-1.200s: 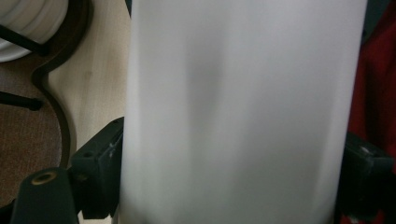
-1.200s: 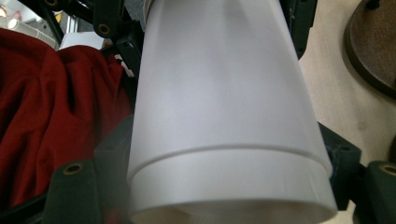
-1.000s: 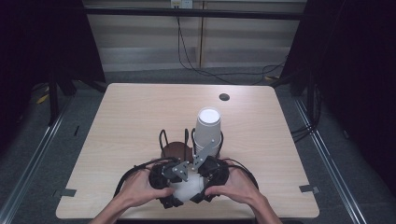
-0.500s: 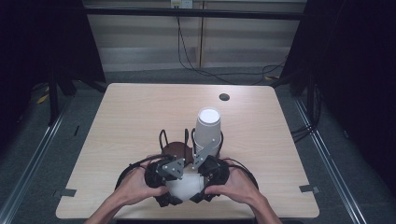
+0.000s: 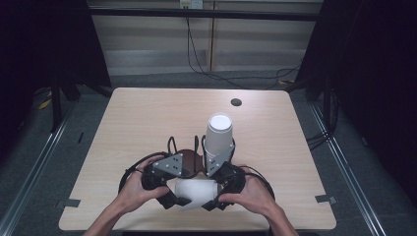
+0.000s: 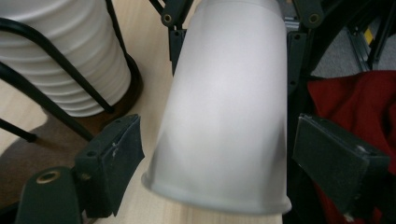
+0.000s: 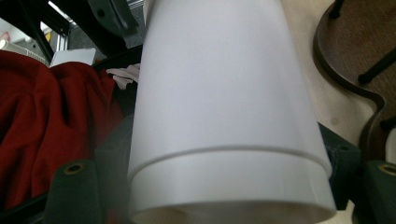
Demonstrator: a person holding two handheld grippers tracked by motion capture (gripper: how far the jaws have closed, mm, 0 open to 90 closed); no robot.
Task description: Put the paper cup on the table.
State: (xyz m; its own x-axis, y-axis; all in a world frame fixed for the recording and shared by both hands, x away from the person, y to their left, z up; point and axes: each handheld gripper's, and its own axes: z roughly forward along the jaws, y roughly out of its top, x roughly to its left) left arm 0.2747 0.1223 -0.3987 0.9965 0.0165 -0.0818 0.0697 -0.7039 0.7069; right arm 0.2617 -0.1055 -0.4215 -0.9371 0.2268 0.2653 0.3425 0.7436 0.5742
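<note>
A white paper cup (image 5: 196, 192) lies on its side just above the table's front edge, between both grippers. In the left gripper view my left gripper (image 6: 219, 154) stands at the cup's rim end (image 6: 224, 116), with a thin gap between each pad and the cup wall. My right gripper (image 7: 210, 172) is shut on the other end of the cup (image 7: 224, 93), and its jaws hug the cup walls. Just behind the hands, a stack of upside-down white cups (image 5: 219, 137) stands in a black wire holder on a brown base (image 5: 189, 160).
The wooden table (image 5: 147, 123) is bare from the holder back to a small dark round hole (image 5: 236, 102) near its far edge. Red cloth (image 6: 355, 107) shows below the front edge. Black frames and cables surround the table.
The left hand and its gripper have shifted slightly left and away from the front edge. The cup and the right gripper have stayed about where they were.
</note>
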